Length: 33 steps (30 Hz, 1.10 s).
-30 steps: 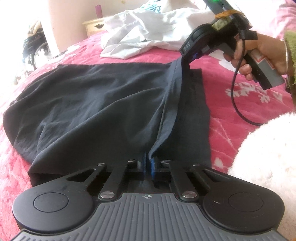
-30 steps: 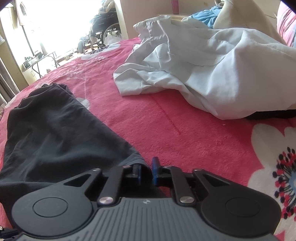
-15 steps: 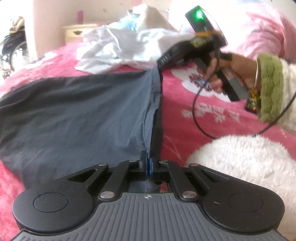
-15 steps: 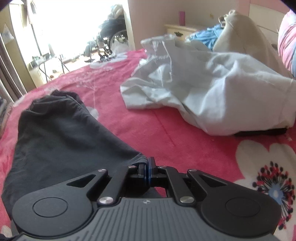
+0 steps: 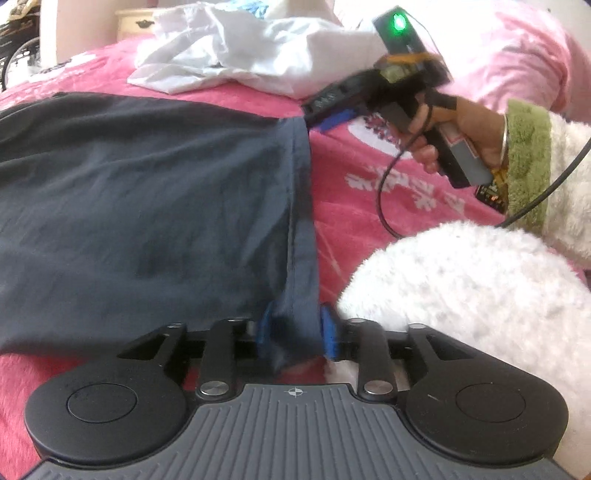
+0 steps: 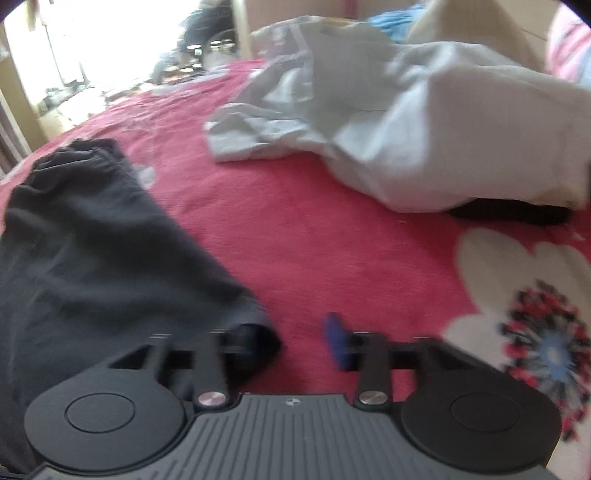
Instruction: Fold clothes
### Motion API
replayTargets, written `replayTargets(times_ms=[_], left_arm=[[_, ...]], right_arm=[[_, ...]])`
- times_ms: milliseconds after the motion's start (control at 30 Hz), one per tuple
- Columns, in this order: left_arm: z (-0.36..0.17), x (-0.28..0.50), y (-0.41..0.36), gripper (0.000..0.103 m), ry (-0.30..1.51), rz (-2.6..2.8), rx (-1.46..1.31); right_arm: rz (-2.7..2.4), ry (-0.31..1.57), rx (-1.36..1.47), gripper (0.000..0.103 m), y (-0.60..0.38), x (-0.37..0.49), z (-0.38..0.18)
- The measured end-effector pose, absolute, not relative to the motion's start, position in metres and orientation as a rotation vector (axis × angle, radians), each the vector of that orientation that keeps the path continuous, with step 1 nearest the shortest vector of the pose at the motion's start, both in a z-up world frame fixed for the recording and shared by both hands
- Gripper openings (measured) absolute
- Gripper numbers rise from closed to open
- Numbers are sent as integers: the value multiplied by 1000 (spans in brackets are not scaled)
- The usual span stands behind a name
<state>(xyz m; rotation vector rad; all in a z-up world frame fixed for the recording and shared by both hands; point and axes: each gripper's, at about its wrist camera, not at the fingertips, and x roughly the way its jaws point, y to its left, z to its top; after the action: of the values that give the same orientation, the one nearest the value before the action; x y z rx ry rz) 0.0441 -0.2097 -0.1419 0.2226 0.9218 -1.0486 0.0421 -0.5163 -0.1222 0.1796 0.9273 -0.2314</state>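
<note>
A dark grey garment (image 5: 147, 199) lies spread flat on the red flowered bedspread (image 5: 354, 206), its right edge folded into a straight hem. My left gripper (image 5: 295, 332) is at the near end of that hem. Its jaws are opening, and the hem's corner lies slack between the blue pads (image 5: 328, 334). My right gripper (image 5: 332, 118) hovers just past the hem's far corner. In the right wrist view the garment (image 6: 92, 251) runs off to the left. There the right gripper (image 6: 295, 341) is opening wide, and the corner lies against its left finger, hiding that pad.
A crumpled heap of white clothes (image 5: 258, 59) lies beyond the garment, with a black item (image 6: 509, 214) under its edge. A person's fluffy white sleeve (image 5: 461, 295) fills the near right. A bedside cabinet (image 5: 136, 22) stands at the back. The right gripper's cable (image 5: 384, 192) hangs over the bedspread.
Both grippers were shut on the garment's lifted edge and carried it right, flattening the fold. Now both jaws have parted and the hem lies loose on the bed.
</note>
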Motion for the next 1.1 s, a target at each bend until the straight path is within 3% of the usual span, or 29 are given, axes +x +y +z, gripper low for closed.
replayTargets(times_ms=[100, 367, 467, 567, 633, 900, 1100], left_arm=[[-132, 48, -189, 47, 906, -1035, 152], [-125, 89, -161, 50, 851, -852, 9], [-144, 108, -163, 50, 883, -746, 37], [-156, 114, -157, 49, 905, -722, 5], [-149, 115, -148, 50, 878, -741, -44], [-151, 142, -133, 51, 850, -709, -179], [-169, 143, -130, 51, 856, -709, -178]], right_arm=[[-275, 917, 193, 55, -527, 26, -112], [-86, 755, 277, 47, -504, 23, -70], [-28, 817, 250, 45, -490, 41, -89], [-126, 1034, 193, 44, -488, 60, -129], [-187, 1091, 173, 44, -484, 69, -124], [-12, 868, 18, 45, -401, 144, -40], [275, 801, -38, 54, -311, 259, -49]])
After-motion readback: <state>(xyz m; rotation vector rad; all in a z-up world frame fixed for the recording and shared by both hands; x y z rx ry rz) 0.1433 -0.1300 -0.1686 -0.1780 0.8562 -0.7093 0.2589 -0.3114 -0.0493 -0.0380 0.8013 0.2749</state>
